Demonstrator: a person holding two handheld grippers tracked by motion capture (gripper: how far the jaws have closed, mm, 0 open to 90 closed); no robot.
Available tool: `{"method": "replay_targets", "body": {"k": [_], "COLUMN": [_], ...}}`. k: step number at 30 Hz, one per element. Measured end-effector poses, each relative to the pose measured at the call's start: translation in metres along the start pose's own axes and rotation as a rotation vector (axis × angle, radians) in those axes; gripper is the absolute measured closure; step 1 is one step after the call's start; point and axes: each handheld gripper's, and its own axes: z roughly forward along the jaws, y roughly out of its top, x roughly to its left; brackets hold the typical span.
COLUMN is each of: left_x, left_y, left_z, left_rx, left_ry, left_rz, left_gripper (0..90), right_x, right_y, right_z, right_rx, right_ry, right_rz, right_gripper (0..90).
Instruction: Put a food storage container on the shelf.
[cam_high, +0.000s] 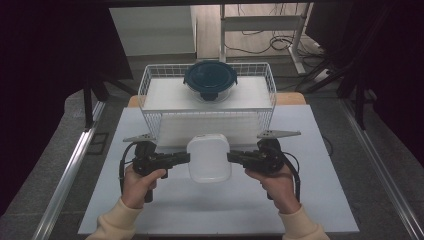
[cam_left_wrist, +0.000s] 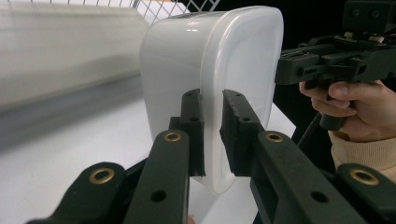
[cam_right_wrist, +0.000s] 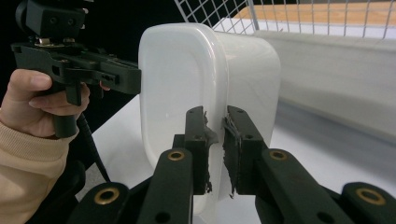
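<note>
Containers were what I watched most closely from my remote seat. A white lidded box (cam_high: 208, 158) sat at the table's centre in the high view, pinched from both sides. My left gripper (cam_high: 187, 158) clamped its rim at nine o'clock, and in the left gripper view I saw the two black jaws pressed onto the box's (cam_left_wrist: 210, 84) lid edge. My right gripper (cam_high: 229, 157) bit the rim at three o'clock; the right gripper view showed those jaws squeezed onto the same edge of the box (cam_right_wrist: 196, 84), their pads looking ragged. I could not tell whether the box rested on the table (cam_high: 200, 210) or was lifted just off it, and its walls hid any contents.

At twelve o'clock from the box stood a white wire basket (cam_high: 150, 80), just beyond it. Inside, toward the basket's far side, sat a round clear container with a dark blue clip lid (cam_high: 210, 77), upright and shut. I could not make out what it held.
</note>
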Motion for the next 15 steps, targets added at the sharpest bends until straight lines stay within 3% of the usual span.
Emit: {"method": "replay_targets", "body": {"k": [9, 15], "left_x": [-0.014, -0.018], "left_y": [0.029, 0.043], "left_z": [-0.008, -0.015], "left_rx": [-0.022, -0.037], "left_ry": [0.008, 0.004], "left_rz": [0.052, 0.058], "left_gripper": [79.5, 79.3], "right_x": [0.010, 0.019], "right_y": [0.028, 0.046], "right_z": [-0.015, -0.021], "right_rx": [-0.027, -0.033], "right_ry": [-0.020, -0.026], "right_rz": [-0.043, -0.063], "right_gripper": [79.8, 79.9]}}
